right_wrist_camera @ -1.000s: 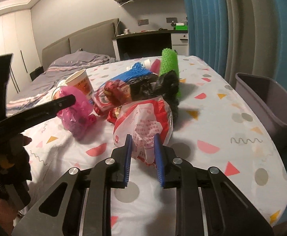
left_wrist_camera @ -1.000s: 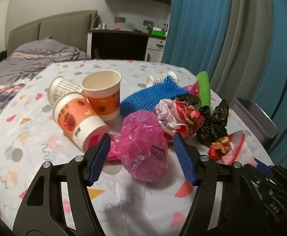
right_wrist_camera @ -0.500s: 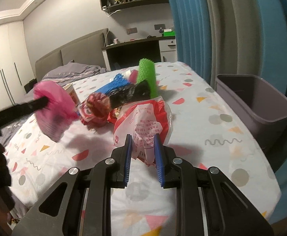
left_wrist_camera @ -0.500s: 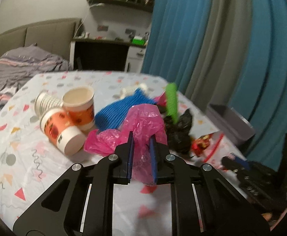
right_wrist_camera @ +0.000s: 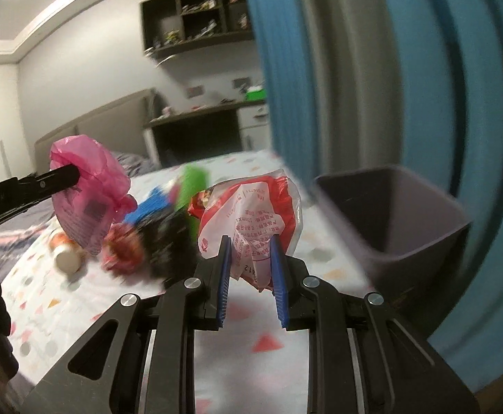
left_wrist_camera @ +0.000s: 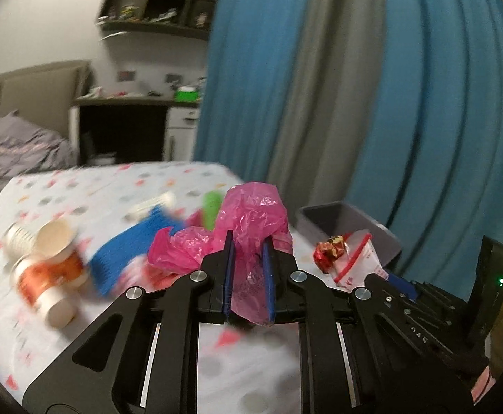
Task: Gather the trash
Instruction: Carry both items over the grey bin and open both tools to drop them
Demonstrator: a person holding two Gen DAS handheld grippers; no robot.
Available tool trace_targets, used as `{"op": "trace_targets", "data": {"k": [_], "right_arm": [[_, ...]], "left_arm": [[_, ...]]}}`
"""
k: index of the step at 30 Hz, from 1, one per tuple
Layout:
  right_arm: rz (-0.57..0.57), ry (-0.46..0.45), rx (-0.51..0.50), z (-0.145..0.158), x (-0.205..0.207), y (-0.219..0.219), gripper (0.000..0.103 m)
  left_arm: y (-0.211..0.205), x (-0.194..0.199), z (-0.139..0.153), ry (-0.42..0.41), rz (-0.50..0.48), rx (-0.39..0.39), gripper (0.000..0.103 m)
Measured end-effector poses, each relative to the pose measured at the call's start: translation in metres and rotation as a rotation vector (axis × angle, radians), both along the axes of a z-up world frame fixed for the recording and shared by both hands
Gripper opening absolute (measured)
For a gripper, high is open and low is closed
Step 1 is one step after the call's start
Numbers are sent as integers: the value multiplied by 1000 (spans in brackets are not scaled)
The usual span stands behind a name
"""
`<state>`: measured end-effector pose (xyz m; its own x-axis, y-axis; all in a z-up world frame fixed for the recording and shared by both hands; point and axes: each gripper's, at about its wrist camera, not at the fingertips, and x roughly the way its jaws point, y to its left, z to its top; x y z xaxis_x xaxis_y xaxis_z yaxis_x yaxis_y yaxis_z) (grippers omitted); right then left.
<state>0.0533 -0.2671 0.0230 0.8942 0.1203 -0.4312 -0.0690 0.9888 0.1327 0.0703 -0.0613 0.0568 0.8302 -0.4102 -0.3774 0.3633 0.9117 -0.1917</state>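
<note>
Left gripper (left_wrist_camera: 248, 241) is holding a crumpled plastic bag (left_wrist_camera: 251, 220) between its fingers, above the table (left_wrist_camera: 79, 186) and left of the right gripper (right_wrist_camera: 250, 243), which is gripping a printed wrapper (right_wrist_camera: 251, 214) above the table's right side. The bin (right_wrist_camera: 400, 220) is standing off the table's right edge, to the right of the wrapper. On the table behind and left of both held items, paper cups (left_wrist_camera: 48, 258) are lying at far left, a mesh sleeve (left_wrist_camera: 127, 248) is lying just right of them, and more trash is piling between the mesh sleeve and the wrapper.
</note>
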Motion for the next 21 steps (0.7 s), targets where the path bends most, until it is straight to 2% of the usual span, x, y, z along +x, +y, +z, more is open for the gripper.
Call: {"op": "trace_targets", "data": {"k": [7,13,21], "right_arm": [[-184,-71,-33,19,22,-65,23],[-282,-77,-73,14,47,-105,23],[-334,-48,-64,-4,70,-136,23]], "left_arm": [[-88,53,12,-39,-141,-2,14],[-155,110,-12,27,-212,-18,14],[-202,146,-42,95,-283,6,14]]}}
